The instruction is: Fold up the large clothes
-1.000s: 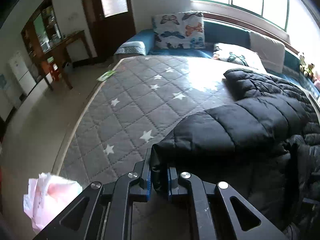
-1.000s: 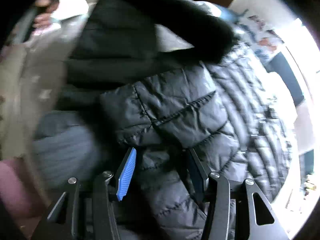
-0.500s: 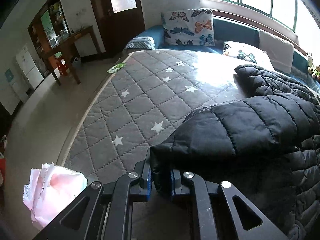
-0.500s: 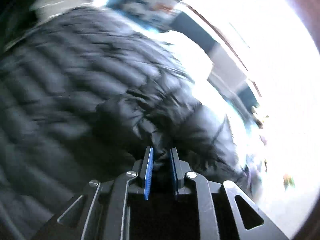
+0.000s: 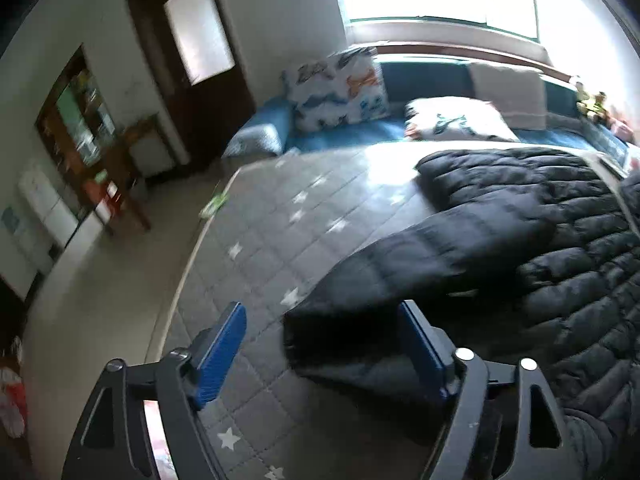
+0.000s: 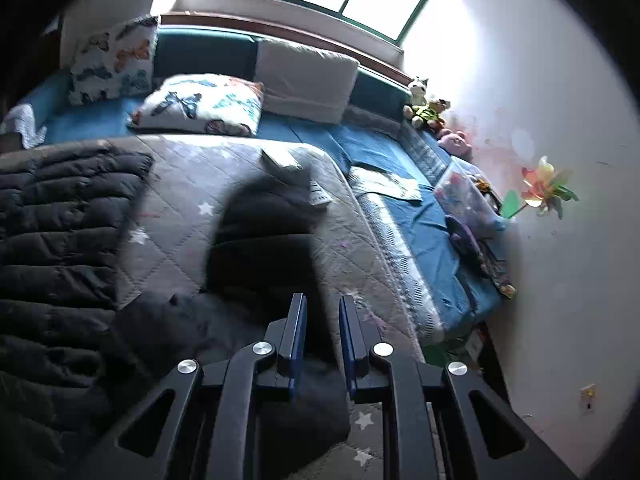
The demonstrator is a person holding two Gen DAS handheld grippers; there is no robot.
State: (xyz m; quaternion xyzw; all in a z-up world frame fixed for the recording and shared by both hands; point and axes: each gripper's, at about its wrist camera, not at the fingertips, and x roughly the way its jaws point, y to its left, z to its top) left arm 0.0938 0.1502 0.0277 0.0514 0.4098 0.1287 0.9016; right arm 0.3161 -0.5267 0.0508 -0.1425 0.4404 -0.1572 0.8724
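A black puffer jacket [image 5: 560, 280] lies on a grey quilted mattress [image 5: 280, 248] with white stars. One sleeve [image 5: 420, 256] stretches left, and its cuff rests on the mattress between the pads of my left gripper [image 5: 322, 346]. Those jaws are opening wide and do not press the cloth. In the right wrist view the jacket body [image 6: 60, 232] fills the left side. The other sleeve [image 6: 260, 240] runs out to the right across the mattress [image 6: 180, 216]. My right gripper [image 6: 323, 332] is shut on that sleeve near its end.
Butterfly pillows [image 5: 340, 84] and a blue daybed [image 6: 380, 148] line the far side under the window. Soft toys [image 6: 424, 104], a pinwheel [image 6: 544, 188] and the wall [image 6: 560, 300] lie to the right. The mattress edge drops to bare floor [image 5: 120, 264] on the left.
My left gripper let go of the sleeve cuff, opened wide and pulled up and back. My right gripper shut on the other sleeve, rolled, and swung it far out to the right.
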